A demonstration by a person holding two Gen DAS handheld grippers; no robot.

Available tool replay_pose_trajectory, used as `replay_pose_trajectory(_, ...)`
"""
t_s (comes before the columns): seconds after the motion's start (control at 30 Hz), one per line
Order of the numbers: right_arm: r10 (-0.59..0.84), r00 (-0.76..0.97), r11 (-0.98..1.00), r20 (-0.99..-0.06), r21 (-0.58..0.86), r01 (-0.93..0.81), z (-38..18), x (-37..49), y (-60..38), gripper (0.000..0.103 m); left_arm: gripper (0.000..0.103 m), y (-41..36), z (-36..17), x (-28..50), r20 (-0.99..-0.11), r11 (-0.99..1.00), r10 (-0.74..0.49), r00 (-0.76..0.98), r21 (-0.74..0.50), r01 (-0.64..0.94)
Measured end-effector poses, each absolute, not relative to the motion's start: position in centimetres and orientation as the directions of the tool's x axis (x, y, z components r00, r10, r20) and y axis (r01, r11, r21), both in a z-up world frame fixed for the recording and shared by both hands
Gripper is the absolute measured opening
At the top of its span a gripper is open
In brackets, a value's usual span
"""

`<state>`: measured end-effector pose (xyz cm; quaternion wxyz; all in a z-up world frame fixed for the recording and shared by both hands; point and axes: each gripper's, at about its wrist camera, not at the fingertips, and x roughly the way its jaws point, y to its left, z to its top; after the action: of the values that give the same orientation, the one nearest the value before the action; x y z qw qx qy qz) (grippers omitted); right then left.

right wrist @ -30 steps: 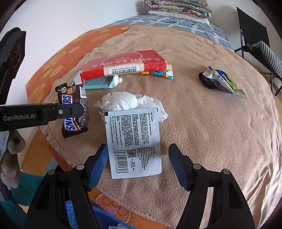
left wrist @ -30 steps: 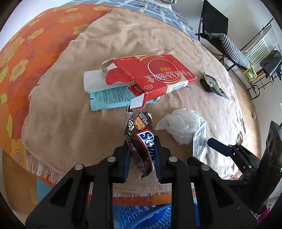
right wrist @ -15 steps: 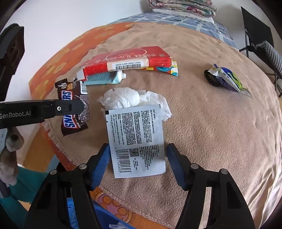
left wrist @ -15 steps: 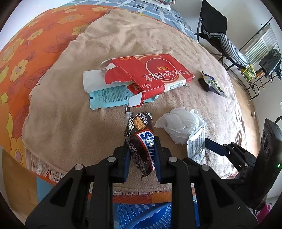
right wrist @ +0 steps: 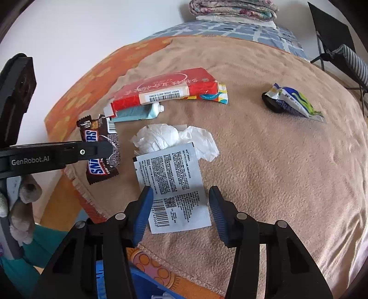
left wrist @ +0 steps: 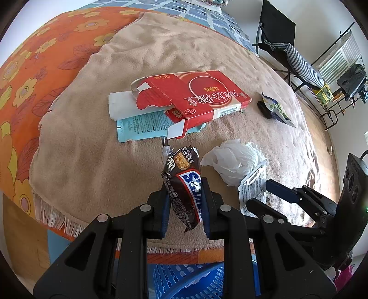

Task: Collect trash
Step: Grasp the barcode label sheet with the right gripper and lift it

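Between clamped pads — Snickers wrapper (left wrist: 184, 184)

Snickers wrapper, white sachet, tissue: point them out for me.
Snickers wrapper (left wrist: 186, 184): left wrist view, on the blue logo.
White sachet (right wrist: 171, 181): right wrist view, on its printed text.
Tissue (right wrist: 161, 138): right wrist view, on the crumpled middle.

A tan blanket (right wrist: 276, 161) covers the orange floral bedspread (left wrist: 34, 69); folded bedding (right wrist: 232, 9) at twelve o'clock, a black chair (left wrist: 276, 27) at one o'clock, a wire rack (left wrist: 338, 76) at two
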<state>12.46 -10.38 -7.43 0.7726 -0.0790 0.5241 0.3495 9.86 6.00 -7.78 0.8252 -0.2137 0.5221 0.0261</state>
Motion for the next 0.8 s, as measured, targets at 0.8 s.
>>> replay_pose_trajectory(0.8, 0.45, 0.262, 0.669, -0.854, 0.128, -0.732, -7.5, 11.0, -8.8, 0.059, 0.022, 5.5, -7.4, 9.5, -0.868, 0.909, -0.193, 0.457, -0.334, -0.249)
